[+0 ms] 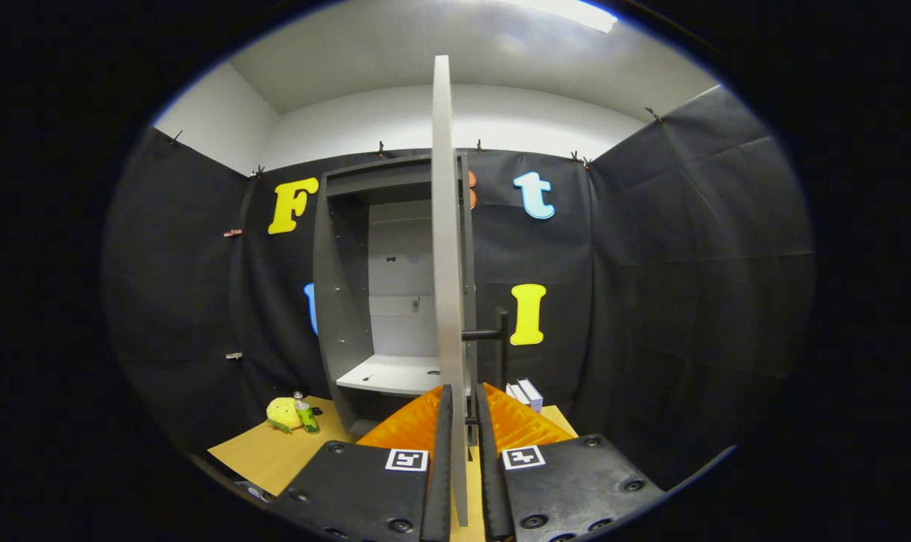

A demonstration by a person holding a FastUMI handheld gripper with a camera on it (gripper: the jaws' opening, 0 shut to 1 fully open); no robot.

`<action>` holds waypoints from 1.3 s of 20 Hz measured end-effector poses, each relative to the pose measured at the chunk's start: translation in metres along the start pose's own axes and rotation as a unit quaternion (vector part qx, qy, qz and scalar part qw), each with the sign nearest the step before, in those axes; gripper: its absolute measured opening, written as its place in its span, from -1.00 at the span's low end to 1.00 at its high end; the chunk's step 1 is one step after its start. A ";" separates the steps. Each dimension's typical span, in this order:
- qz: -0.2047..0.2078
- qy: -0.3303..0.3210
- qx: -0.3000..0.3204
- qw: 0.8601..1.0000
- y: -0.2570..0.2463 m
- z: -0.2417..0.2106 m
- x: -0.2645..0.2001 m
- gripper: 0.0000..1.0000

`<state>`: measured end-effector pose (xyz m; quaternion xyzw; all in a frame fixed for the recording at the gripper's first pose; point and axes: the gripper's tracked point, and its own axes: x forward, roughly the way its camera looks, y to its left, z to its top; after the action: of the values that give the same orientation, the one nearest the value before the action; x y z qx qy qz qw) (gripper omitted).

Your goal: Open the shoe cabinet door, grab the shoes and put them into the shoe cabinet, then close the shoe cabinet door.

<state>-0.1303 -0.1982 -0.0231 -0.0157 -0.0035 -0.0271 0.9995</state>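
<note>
The tall grey shoe cabinet (342, 286) stands against the back wall with its inside showing and a pale shelf (391, 373) low down. Its door (446, 226) is swung out toward me and shows edge-on, running from high above down between my fingers. A dark bar handle (501, 335) sticks out on the door's right face. My gripper (463, 388) has one finger on each side of the door's lower edge and is closed on it. The shelf looks bare.
The cabinet stands on a wooden board (275, 452). A yellow soft toy (282, 412) and a small green bottle (306, 414) lie on the board left of the cabinet. A small white box (527, 393) sits to its right.
</note>
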 end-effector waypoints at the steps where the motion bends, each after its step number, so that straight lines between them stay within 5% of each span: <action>1: 0.006 0.000 -0.003 1.000 0.011 -0.005 -0.003 -0.58; 10: 0.050 0.074 0.035 0.995 0.110 -0.120 0.017 -0.58; 16: 0.021 0.135 0.043 0.990 0.150 -0.237 0.034 -0.57; 26: -0.027 0.306 0.068 0.949 0.162 -0.445 0.033 -0.57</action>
<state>-0.0857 -0.0529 -0.4729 0.0611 0.3005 -0.0572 0.9501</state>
